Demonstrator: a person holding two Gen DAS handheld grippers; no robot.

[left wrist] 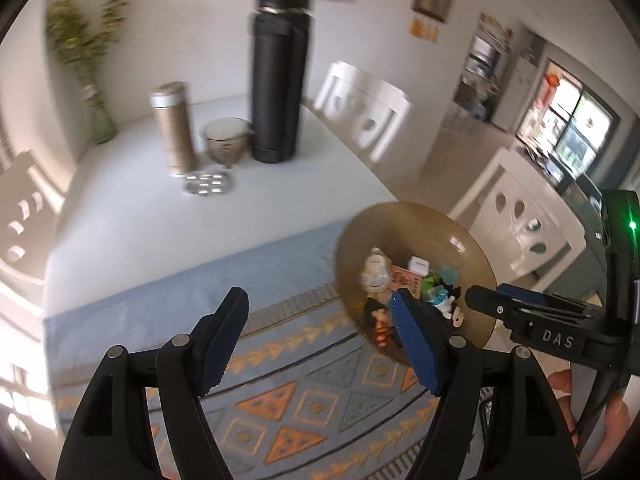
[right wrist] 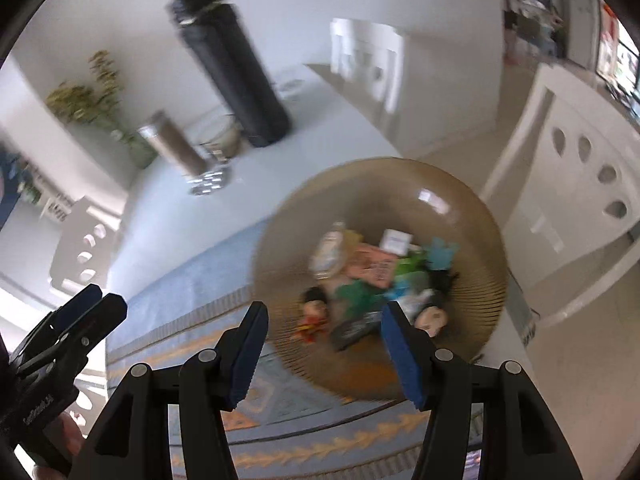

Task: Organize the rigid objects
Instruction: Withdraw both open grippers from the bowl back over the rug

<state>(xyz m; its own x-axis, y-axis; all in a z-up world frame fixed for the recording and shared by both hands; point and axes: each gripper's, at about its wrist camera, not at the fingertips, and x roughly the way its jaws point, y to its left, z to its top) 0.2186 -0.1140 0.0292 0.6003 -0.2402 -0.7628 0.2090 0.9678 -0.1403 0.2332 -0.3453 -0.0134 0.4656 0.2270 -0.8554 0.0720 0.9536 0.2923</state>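
A brown ribbed bowl [left wrist: 460, 236] [right wrist: 452, 184] stands on the patterned mat at the table's near right edge. It holds several small items: a white bottle [right wrist: 330, 250], a pink card [right wrist: 374, 266], a white box [right wrist: 396, 240], green pieces and small figurines [right wrist: 314, 312]. My left gripper [left wrist: 320, 344] is open and empty, above the mat left of the bowl. My right gripper [right wrist: 324, 354] is open and empty, just in front of the bowl. Each gripper shows in the other's view: the right gripper [left wrist: 520, 312], the left gripper [right wrist: 80, 320].
A tall black flask [left wrist: 280, 76] [right wrist: 232, 68], a brown tumbler [left wrist: 174, 128] [right wrist: 176, 146], a metal cup [left wrist: 226, 140] and a small metal tray [left wrist: 208, 184] stand at the table's far side. A vase of dried plants [left wrist: 100, 120] stands at the back left. White chairs [left wrist: 364, 108] surround the table.
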